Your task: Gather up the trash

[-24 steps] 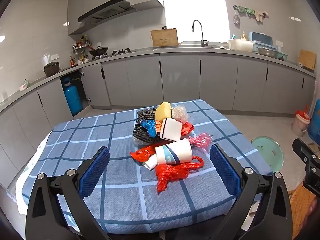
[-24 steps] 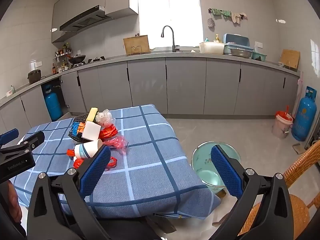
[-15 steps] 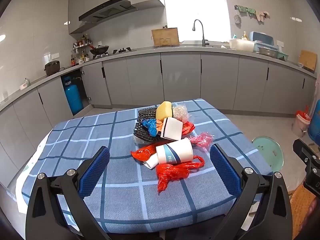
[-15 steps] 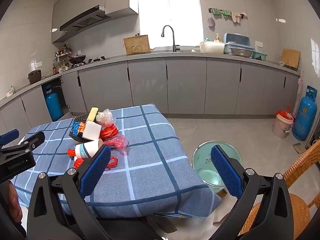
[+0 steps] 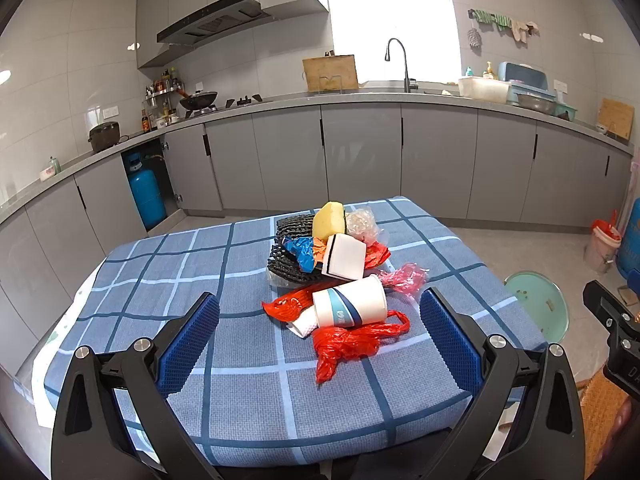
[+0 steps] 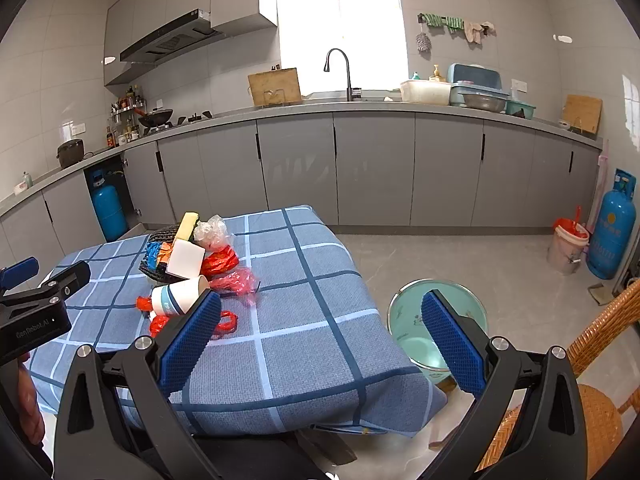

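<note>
Red plastic bags (image 5: 352, 340) and a paper cup (image 5: 350, 307) lie heaped on the checked tablecloth (image 5: 240, 360). Left gripper (image 5: 320, 336) and right gripper (image 6: 320, 336) both gape wide, holding nothing

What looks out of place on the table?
A heap of trash mid-table: paper cup tipped on its side, red bags crumpled around it, pink bag beside, and sponges piled on black netting. No spill visible.

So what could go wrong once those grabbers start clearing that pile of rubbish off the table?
The paper cup lies on its side, so it could roll away when nudged. The red plastic bag is tucked under it and may drag the cup along. The green basin sits on the floor beyond the table edge, so dropped pieces might miss it.
</note>
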`<state>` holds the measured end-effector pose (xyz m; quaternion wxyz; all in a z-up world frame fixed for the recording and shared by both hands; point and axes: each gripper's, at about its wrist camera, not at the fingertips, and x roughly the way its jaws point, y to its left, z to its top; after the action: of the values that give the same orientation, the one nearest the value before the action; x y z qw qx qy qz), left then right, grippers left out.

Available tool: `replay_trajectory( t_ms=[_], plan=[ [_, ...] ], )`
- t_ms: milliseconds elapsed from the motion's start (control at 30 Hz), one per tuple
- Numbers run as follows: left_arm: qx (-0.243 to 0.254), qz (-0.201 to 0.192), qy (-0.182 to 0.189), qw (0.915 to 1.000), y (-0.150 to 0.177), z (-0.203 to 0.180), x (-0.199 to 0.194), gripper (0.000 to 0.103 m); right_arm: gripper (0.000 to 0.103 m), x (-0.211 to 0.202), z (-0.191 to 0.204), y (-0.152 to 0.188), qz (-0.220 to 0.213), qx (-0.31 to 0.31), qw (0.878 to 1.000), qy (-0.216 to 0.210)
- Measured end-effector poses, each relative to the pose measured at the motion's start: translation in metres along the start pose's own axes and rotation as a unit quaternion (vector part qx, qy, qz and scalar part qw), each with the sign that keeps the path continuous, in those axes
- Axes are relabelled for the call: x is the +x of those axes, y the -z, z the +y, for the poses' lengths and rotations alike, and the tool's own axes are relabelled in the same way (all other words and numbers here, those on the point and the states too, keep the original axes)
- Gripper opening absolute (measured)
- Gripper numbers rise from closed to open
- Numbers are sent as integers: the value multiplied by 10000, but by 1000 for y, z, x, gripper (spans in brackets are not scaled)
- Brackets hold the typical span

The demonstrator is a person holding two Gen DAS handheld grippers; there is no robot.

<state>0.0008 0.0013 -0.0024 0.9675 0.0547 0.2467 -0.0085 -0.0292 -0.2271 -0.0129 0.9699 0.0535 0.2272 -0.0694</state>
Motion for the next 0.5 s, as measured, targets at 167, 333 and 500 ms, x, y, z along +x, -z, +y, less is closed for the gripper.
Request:
replay_trajectory(
  t_ms=[167,333,500],
  plan=[
    [-3,21,1,10000,1,0,0,99,98,1,-1,-1,1,5,10000,-2],
    [-3,33,3,10000,1,0,1,99,98,0,-1,-2,5,10,10000,-8],
    [-1,32,2,10000,1,0,1,99,98,0,-1,-2,6,19,10000,-6]
  ],
)
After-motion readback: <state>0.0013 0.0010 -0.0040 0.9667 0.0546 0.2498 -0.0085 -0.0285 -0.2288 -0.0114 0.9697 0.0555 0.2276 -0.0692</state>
